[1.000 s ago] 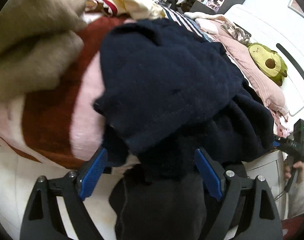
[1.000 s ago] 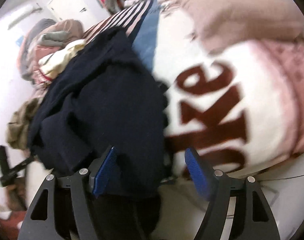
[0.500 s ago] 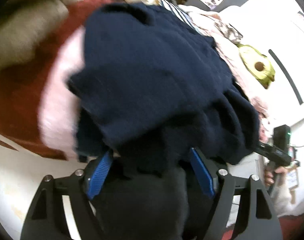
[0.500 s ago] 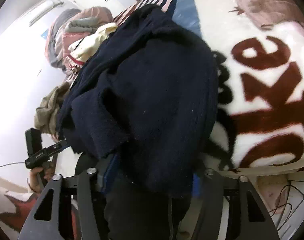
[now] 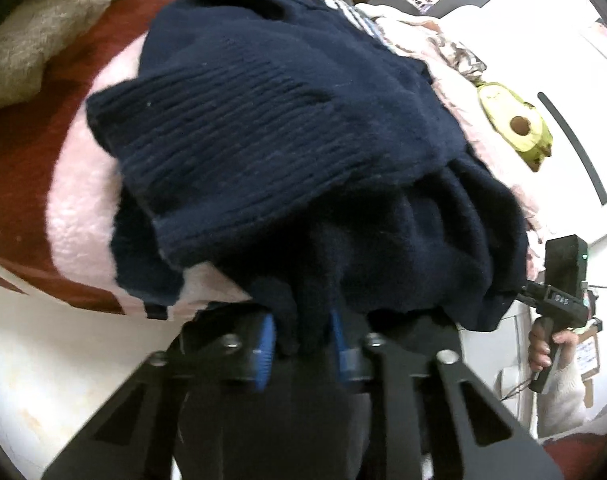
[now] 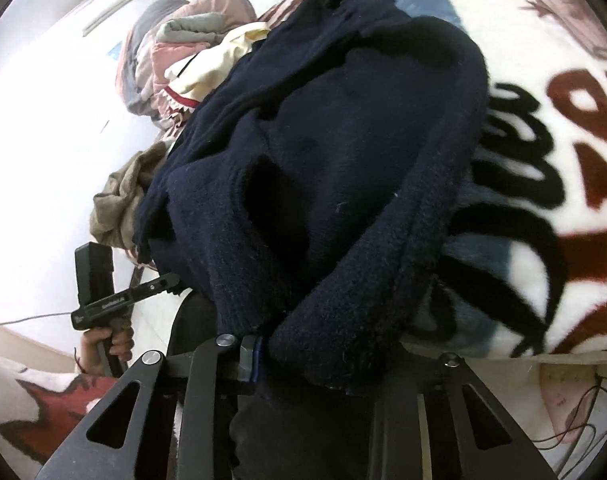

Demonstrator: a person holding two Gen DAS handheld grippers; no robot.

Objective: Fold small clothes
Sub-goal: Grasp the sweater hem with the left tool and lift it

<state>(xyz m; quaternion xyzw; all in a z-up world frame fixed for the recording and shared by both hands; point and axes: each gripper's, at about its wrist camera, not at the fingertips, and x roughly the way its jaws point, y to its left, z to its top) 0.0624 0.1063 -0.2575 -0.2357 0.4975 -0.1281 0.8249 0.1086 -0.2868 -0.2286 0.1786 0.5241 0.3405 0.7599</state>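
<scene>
Left jaws: the left gripper [image 5: 301, 338] has just been closing, and its blue pads [image 5: 266, 346] are now pinched on a bunch of the near edge of the navy sweater [image 5: 287, 120].
Right jaws: the right gripper [image 6: 323, 356] has likewise just been closing; a thick rolled edge of the same navy sweater [image 6: 343, 152] is clamped between them, only a sliver of one blue pad [image 6: 257, 358] being seen, the other being buried under the knit.
Sweater, left wrist view: a ribbed hem or cuff is folded over on top, darker gathered folds are hung below it toward the pads, and the rest is spread away up the bed.
Sweater, right wrist view: the garment is heaped in loose folds, with a dark hollow near its middle.
Support: the sweater is laid on a fleece blanket [image 5: 75, 200], pink and rust-red in the left view, white with large dark-red and black lettering [image 6: 583, 208] in the right.
Opposite tools: each gripper is seen from the other's camera at the sweater's edge, held by a hand [image 5: 547, 346] [image 6: 103, 346].
Beyond, left view: an olive-grey cloth [image 5: 35, 40] at upper left; an avocado plush toy [image 5: 517, 126] on pink bedding at right.
Beyond, right view: a pile of pink, grey and cream clothes [image 6: 183, 52] past the sweater; an olive cloth [image 6: 123, 200] beside it.
</scene>
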